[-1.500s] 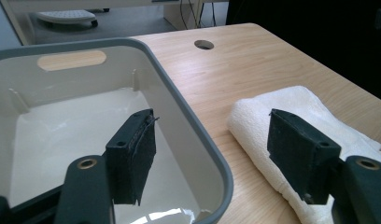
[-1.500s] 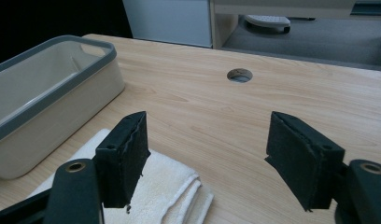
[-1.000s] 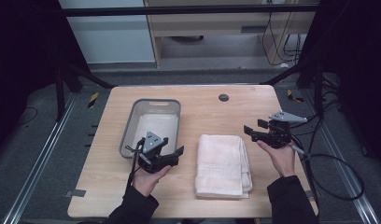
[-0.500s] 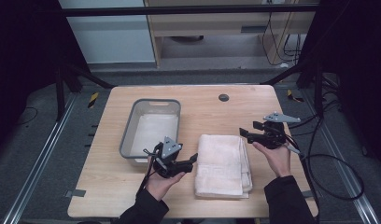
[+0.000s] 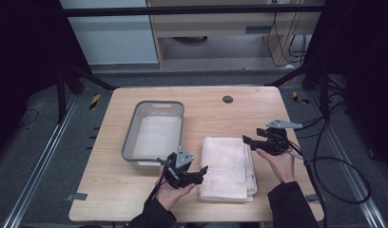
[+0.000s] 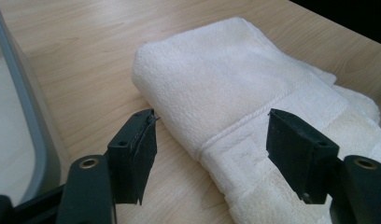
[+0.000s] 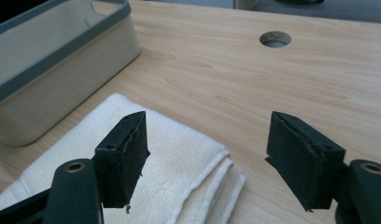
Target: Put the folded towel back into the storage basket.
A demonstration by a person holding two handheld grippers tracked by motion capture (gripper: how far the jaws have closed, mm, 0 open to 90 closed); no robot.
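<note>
A folded white towel (image 5: 229,167) lies flat on the wooden table (image 5: 216,114), toward the near edge and a little right of the middle. Its folded layers show along its right side, and a woven band runs across its near end.

At the towel's 9 o'clock in the high view, the left gripper (image 5: 200,174) sits in the person's left hand (image 5: 173,192), with its tips at the towel's near left edge. In the left gripper view (image 6: 212,144) its jaws stand wide apart and released, straddling that edge: one jaw is over bare wood, the other over the woven band. Neither pad presses on the cloth.

At the towel's 2 o'clock, the right gripper (image 5: 247,140) is held in the right hand (image 5: 280,164), pointing at the far right corner. Its jaws have just been opening and stand spread; in the right gripper view (image 7: 207,144) the towel's corner lies below and between them, ungrasped.

A grey tub (image 5: 130,137) stands at the towel's 10 o'clock, just beside it, with something pale lying in its bottom. A round hole (image 5: 227,99) in the table sits at 12 o'clock, well apart.
</note>
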